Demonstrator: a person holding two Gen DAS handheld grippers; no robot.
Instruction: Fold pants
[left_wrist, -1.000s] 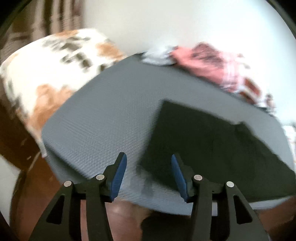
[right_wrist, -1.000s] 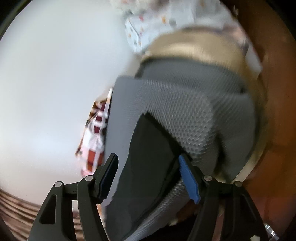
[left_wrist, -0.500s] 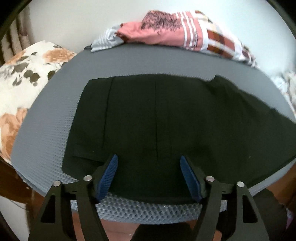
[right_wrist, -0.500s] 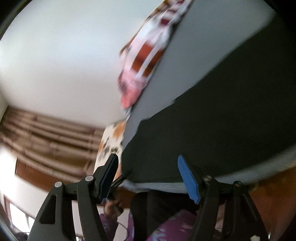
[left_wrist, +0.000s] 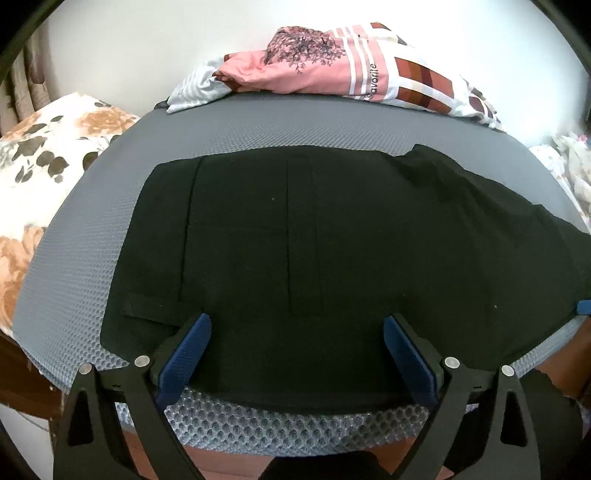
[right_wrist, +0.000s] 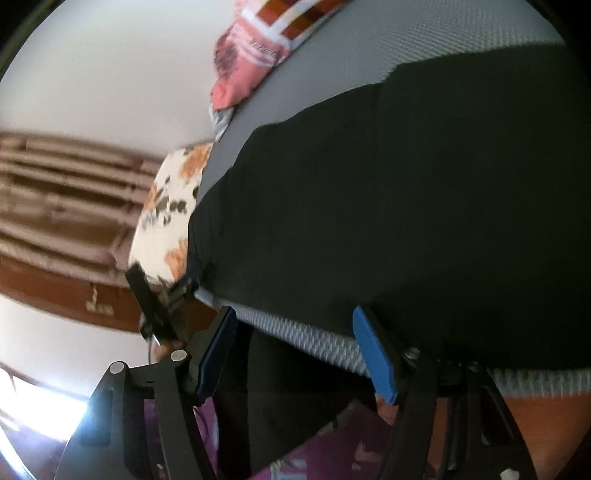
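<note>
- The black pants lie flat on a grey mesh pad, which carries everything here.
- Their long axis runs along the pad's near edge: the waistband end lies toward the pad's left end, and the legs stretch away to the right, reaching past the right rim of the left wrist view.
- Bare pad shows as a wide strip along the far edge and a narrower one at the left end; along the near edge only a thin band of mesh stays uncovered.
- A pink patterned cloth is heaped on the far edge, well apart from the pants.
- A floral cushion sits just beyond the pad's left end.
- The left gripper hangs over the pants at the near edge, its jaws having just spread wide; fabric lies beneath and between them, but the pads do not press it.
- The right gripper stands parted at the near edge, further right, grasping nothing; the pants lie beyond its tips.
</note>
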